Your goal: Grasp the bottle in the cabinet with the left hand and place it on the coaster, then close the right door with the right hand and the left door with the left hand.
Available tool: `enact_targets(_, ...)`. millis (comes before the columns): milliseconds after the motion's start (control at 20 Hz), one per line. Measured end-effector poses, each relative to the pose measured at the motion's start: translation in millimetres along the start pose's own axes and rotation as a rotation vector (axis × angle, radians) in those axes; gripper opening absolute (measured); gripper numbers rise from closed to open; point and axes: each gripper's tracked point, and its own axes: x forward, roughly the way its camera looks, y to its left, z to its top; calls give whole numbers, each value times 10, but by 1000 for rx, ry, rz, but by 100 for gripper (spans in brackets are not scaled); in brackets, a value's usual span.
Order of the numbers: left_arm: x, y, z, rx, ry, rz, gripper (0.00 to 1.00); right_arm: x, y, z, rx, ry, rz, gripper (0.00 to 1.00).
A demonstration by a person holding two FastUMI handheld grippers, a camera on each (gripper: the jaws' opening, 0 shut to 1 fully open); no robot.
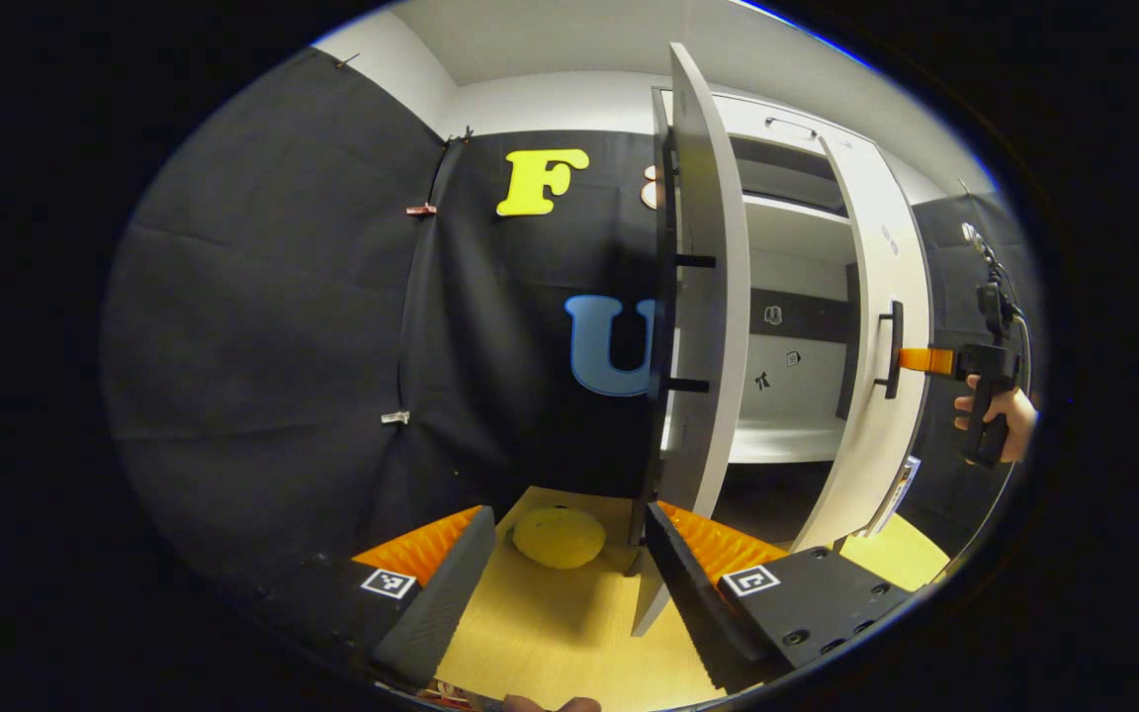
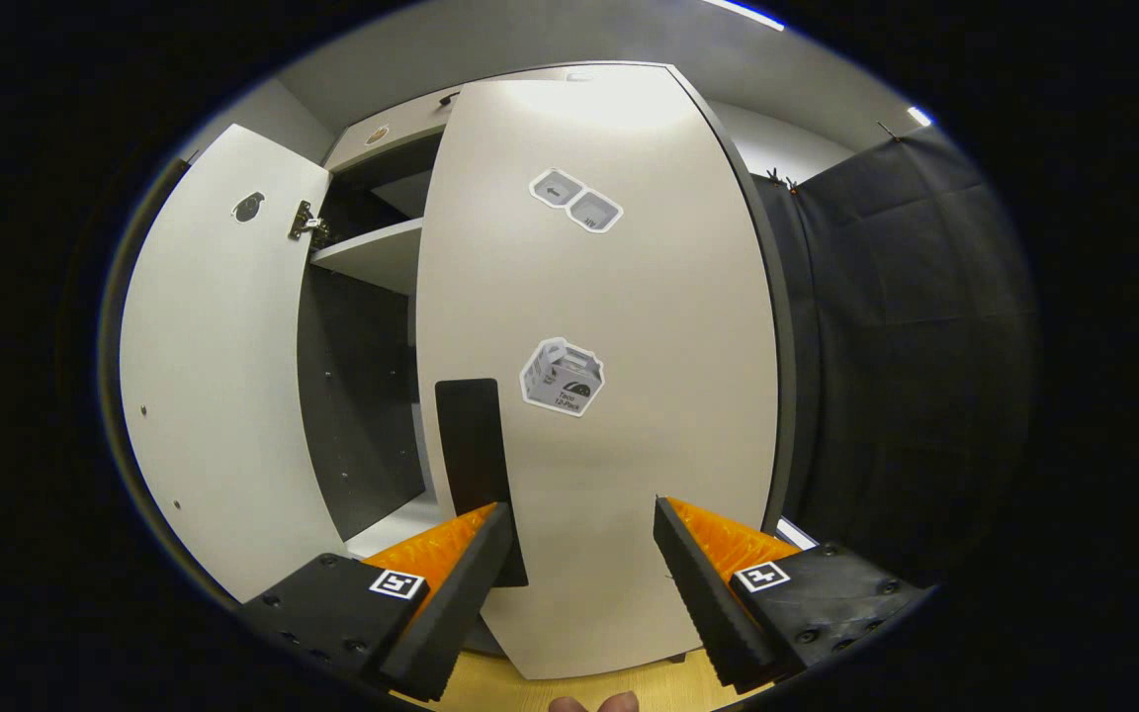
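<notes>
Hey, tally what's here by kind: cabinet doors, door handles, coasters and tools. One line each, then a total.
Cabinet doors: 2, left door and right door
Door handles: 2, left handle and right handle
Yellow coaster: 1
Tools: 2, left tool and right tool
Total: 7

cabinet doors (image 2: 609, 297): pale grey-white, dark edges | door handle (image 2: 476, 465): black | door stickers (image 2: 563, 376): grey and white | coaster (image 1: 559, 536): yellow | table (image 1: 569, 633): light wood grain | booth wall (image 1: 283, 326): black cloth
</notes>
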Motion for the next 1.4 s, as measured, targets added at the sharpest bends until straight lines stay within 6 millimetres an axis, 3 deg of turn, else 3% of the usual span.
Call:
enact_targets(200,146,70,197,-8,-28,10,97,-96,7,14,0,12,3,98)
enact_targets(350,376,139,485,37,-68,30,96,-323,-34,70,-2,3,5,98)
enact_targets(650,753,100,846,20,-131,24,96,-751,-133,100,-27,12,20,98)
enact_targets(800,871,-89,882,9,-126,-15,96,-916,-257,108,-46,13,12,97)
enact_targets(850,840,-104,901,18,-134,-5,96,-959,-305,107,-50,13,7,97)
enact_targets(900,837,-117,904,48,-135,-6,91,-986,-347,98,-51,13,2,98)
enact_targets(1100,815,-227,890,99,-131,-39,94,-1057,-464,40,-42,30,0,98)
enact_targets(1400,731,-880,822,100,-113,-128,94,-1119,-714,27,-32,42,-4,98)
